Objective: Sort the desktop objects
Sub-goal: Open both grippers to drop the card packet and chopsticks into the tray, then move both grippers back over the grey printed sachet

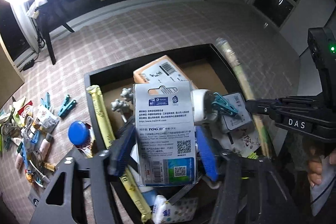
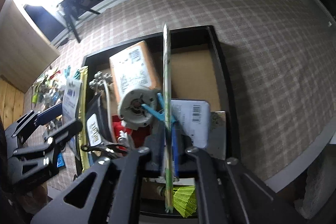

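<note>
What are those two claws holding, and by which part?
Left gripper brackets the lower side edges of a printed card; right gripper brackets a thin green packet near its lower end. Firm grip cannot be told.

blister card (image 1: 166, 135) reads "tog", "total"; right gripper (image 1: 252, 106) housing reads "das".
</note>
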`<state>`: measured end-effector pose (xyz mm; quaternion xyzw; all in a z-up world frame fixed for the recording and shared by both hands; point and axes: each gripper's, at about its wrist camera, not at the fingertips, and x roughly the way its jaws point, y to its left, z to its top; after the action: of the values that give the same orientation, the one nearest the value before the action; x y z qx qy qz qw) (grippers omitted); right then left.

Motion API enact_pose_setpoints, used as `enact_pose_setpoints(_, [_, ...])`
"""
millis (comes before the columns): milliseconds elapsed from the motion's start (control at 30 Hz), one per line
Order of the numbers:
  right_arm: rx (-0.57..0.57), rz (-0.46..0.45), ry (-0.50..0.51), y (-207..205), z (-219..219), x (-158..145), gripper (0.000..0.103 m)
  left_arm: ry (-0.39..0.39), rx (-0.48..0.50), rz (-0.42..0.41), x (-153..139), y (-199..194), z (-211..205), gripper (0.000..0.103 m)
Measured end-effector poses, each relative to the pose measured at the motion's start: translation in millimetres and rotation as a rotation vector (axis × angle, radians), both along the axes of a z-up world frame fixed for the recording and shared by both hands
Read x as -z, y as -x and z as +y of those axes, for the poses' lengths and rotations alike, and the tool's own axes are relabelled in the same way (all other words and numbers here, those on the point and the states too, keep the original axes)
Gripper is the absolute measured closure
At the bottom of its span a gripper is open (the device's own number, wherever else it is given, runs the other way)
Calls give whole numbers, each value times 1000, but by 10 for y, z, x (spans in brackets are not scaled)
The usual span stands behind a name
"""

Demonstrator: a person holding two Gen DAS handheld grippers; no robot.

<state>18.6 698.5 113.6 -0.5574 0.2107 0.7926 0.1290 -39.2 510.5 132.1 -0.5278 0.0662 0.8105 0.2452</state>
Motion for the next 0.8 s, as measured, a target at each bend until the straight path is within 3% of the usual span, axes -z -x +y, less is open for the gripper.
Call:
enact_pose_setpoints(67, [10,11,-3,-13,32,-13,76,-6,-13,10,-14,2,-4,29])
enact_pose_setpoints(467, [-7,25,-3,69,-36,-66,76,6,-63,33,-65,40,-274,30])
enact_pose_setpoints(800, [-114,48,-5,346,-605,-136,76,26,-185,13,30,111,-1028,31])
